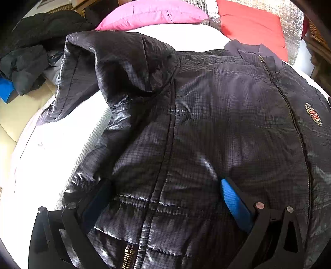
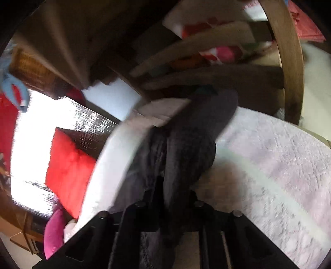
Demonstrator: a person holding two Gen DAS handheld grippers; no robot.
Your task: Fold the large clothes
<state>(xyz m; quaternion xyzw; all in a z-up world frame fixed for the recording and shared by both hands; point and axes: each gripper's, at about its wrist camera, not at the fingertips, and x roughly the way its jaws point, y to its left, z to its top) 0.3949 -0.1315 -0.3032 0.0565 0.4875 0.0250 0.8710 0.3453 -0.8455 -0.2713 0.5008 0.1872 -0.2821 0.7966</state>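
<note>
Dark jacket (image 1: 206, 124) lies spread on the white bed (image 1: 51, 149), collar far. Left gripper (image 1: 165, 196) spread wide, pressed on the near hem. Right gripper (image 2: 171, 198) clamped on the sleeve (image 2: 192, 134); sleeve best carried flat across the chest.

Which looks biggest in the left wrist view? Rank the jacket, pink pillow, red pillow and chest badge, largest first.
1. jacket
2. pink pillow and red pillow: alike, both cut off, not ranked
3. chest badge
</note>
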